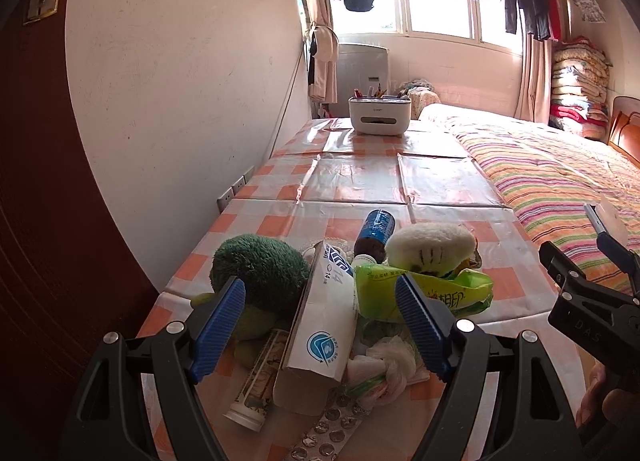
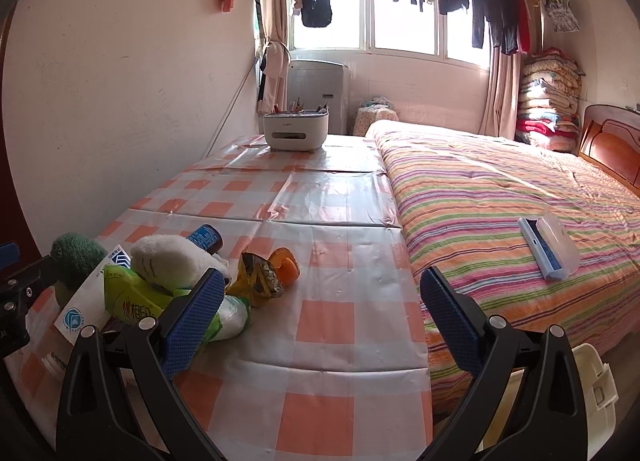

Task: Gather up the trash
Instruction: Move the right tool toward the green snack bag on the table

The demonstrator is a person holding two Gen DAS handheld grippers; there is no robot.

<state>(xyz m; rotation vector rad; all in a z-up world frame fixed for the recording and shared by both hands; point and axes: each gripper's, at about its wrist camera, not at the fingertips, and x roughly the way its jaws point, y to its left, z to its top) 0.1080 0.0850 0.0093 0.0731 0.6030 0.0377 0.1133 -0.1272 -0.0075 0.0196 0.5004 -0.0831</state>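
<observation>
On the orange-checked plastic tablecloth [image 1: 360, 181], a white cardboard box [image 1: 320, 325] is seen between the left gripper [image 1: 320, 325]'s spread blue fingers — nothing gripped. From the right wrist, the right gripper [image 2: 320, 325] is likewise held wide apart, beside a crumpled yellow-orange wrapper [image 2: 266, 271].

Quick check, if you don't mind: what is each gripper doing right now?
Left gripper: open, holding nothing, over the white carton.
Right gripper: open, holding nothing.
</observation>
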